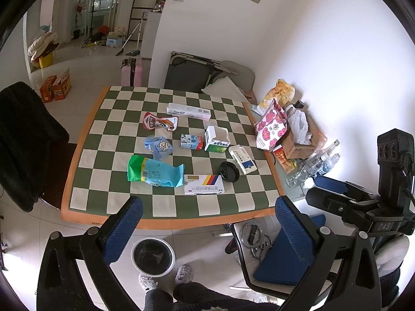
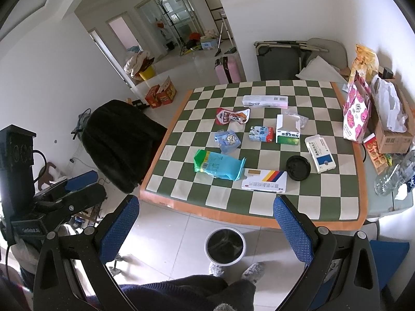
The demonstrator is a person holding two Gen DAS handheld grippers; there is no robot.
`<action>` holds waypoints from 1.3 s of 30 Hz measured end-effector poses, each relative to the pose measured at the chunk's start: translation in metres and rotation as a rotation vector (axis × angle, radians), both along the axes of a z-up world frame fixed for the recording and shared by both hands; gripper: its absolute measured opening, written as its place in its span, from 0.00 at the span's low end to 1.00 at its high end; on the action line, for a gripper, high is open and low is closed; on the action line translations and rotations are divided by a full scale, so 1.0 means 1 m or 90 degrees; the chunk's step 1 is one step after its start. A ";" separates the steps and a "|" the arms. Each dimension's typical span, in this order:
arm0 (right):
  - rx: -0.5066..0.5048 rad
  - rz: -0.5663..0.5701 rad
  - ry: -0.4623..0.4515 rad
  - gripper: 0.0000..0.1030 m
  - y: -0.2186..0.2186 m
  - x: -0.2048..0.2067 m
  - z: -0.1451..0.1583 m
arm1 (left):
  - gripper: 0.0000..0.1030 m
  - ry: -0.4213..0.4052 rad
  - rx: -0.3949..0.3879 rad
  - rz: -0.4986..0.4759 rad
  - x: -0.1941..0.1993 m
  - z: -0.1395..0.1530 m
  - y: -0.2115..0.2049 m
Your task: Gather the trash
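Note:
Trash lies on the checkered table (image 1: 233,207) (image 2: 324,207): a green-blue bag (image 1: 153,172) (image 2: 218,165), a white striped box (image 1: 205,184) (image 2: 264,180), a black cup lid (image 1: 229,171) (image 2: 298,168), a blue wrapper (image 1: 158,146) (image 2: 227,140), a red pouch (image 1: 159,122) (image 2: 231,116), a small milk carton (image 1: 192,141) (image 2: 261,133), a green-white box (image 1: 216,138) (image 2: 288,131), a white-blue box (image 1: 243,159) (image 2: 320,153) and a long toothpaste box (image 1: 188,111) (image 2: 265,101). A lined bin (image 1: 153,256) (image 2: 225,246) stands on the floor before the table. My left gripper (image 1: 207,228) and right gripper (image 2: 207,228) hang open and empty above the near edge.
A black chair (image 1: 28,140) (image 2: 122,140) stands left of the table. A floral bag (image 1: 271,127) (image 2: 356,116), a cardboard box (image 1: 298,145) (image 2: 391,134) and clear bottles (image 1: 313,165) (image 2: 394,176) crowd the right edge by the wall. A blue-cushioned chair (image 1: 282,267) stands at the right front.

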State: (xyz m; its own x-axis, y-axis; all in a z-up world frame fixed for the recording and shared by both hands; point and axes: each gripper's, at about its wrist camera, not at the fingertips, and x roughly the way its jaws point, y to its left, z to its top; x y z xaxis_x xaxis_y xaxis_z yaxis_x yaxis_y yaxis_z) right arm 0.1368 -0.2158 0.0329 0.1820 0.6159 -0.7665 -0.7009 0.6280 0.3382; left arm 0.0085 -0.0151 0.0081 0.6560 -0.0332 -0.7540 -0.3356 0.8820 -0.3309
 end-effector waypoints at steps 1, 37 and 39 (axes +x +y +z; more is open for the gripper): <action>0.000 0.000 0.000 1.00 0.001 -0.001 0.000 | 1.00 0.001 0.001 0.000 0.000 0.000 0.000; -0.003 0.000 -0.001 1.00 0.012 0.003 -0.005 | 1.00 -0.002 0.001 0.000 -0.001 0.000 -0.002; -0.002 -0.001 -0.001 1.00 0.013 -0.002 0.002 | 1.00 -0.003 0.000 0.001 -0.001 -0.001 -0.001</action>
State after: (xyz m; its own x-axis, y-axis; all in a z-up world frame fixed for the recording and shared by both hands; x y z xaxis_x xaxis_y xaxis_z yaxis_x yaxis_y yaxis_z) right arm 0.1346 -0.2026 0.0344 0.1838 0.6130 -0.7684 -0.7003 0.6303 0.3352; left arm 0.0070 -0.0159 0.0073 0.6592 -0.0321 -0.7513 -0.3350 0.8819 -0.3317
